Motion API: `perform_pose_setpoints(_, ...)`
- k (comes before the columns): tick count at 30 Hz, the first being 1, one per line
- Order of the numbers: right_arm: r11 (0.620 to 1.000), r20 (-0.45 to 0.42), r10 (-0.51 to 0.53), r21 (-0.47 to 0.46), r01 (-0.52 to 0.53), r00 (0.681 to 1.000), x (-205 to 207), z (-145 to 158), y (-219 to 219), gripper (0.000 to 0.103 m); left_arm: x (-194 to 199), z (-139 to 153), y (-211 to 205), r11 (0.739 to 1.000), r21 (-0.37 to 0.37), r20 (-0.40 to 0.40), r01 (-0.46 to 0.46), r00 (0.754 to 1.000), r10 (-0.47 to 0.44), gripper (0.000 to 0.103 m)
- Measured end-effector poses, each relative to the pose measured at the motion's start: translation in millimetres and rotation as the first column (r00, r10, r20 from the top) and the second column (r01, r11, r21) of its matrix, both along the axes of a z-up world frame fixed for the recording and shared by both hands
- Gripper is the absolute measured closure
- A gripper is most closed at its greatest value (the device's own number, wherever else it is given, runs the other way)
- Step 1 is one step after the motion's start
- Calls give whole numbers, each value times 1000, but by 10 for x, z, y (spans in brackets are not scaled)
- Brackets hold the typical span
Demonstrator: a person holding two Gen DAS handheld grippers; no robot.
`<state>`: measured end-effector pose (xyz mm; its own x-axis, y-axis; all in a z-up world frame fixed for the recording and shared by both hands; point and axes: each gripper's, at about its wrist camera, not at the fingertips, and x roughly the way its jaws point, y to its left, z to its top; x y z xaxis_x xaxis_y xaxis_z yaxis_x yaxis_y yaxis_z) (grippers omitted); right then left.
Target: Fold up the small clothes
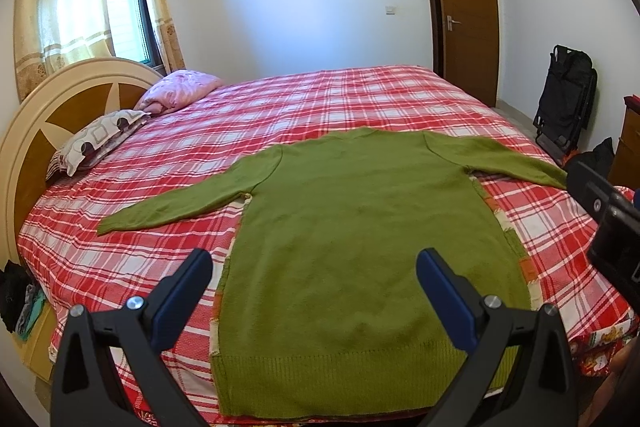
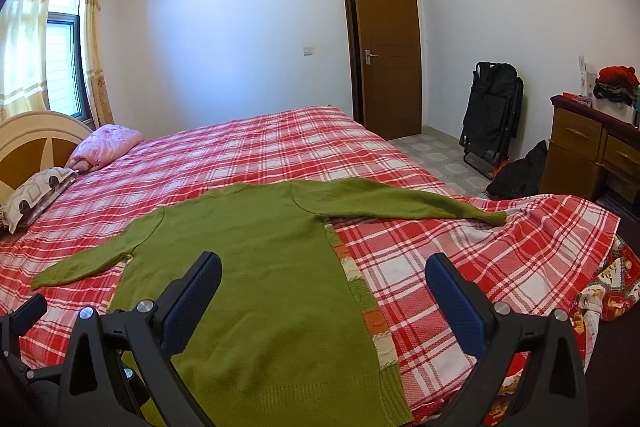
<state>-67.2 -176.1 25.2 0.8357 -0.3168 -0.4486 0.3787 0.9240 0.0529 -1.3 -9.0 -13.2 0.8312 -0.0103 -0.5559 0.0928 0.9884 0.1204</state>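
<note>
A green knit sweater (image 1: pixel 360 235) lies flat on the red plaid bed (image 1: pixel 320 99), hem nearest me and both sleeves spread out to the sides. It also shows in the right wrist view (image 2: pixel 260 267). My left gripper (image 1: pixel 314 263) is open and empty, held above the sweater's hem. My right gripper (image 2: pixel 323 267) is open and empty, held above the sweater's right side edge; its body shows at the right edge of the left wrist view (image 1: pixel 608 227). A patterned strip of another colour shows along the sweater's side edges.
Two pillows (image 1: pixel 100 139) lie by the wooden headboard (image 1: pixel 48 115) at the left. A brown door (image 2: pixel 388 47), a folded black chair (image 2: pixel 492 107), a black bag (image 2: pixel 516 171) and a wooden dresser (image 2: pixel 592 147) stand to the right of the bed.
</note>
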Motion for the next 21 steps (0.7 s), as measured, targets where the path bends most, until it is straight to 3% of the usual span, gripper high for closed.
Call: perform_pose_setpoints(21,999,-136,-32,15,34,990,403,-451,-149,1,230,-374,-180,998,35,-69,48,997,-45,0)
